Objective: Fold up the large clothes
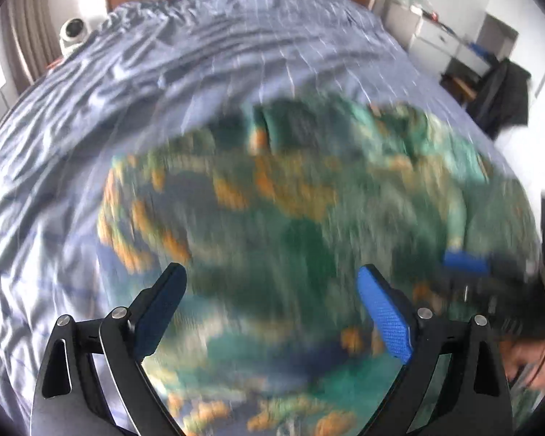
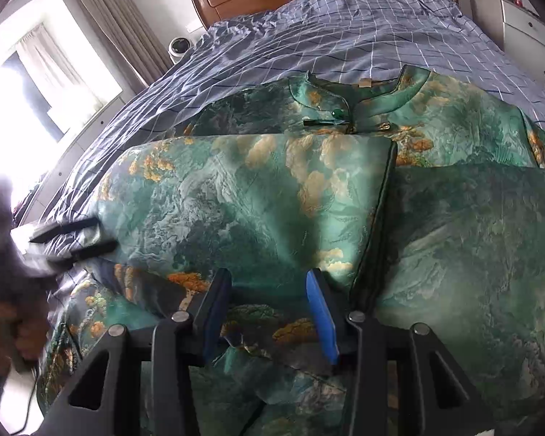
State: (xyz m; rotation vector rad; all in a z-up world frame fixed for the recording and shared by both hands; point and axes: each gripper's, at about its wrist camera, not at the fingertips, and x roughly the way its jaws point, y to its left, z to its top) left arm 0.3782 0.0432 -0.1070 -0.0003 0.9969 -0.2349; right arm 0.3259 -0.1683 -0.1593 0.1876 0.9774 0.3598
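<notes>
Left gripper (image 1: 270, 290) hovers with its jaws spread wide and nothing between them, over the green brocade dress with orange and cream cloud patterns (image 2: 258, 196) lying on the blue checked bedsheet (image 2: 309, 32). Its view is motion-blurred, so contact is hard to judge. The right gripper (image 2: 269, 290) stands half parted over the hem fold, apparently not pinching cloth. With both side panels already turned inward, the next fold should take both lower corners evenly, lifting toward the collar (image 2: 348, 98) without dragging the layers askew.
</notes>
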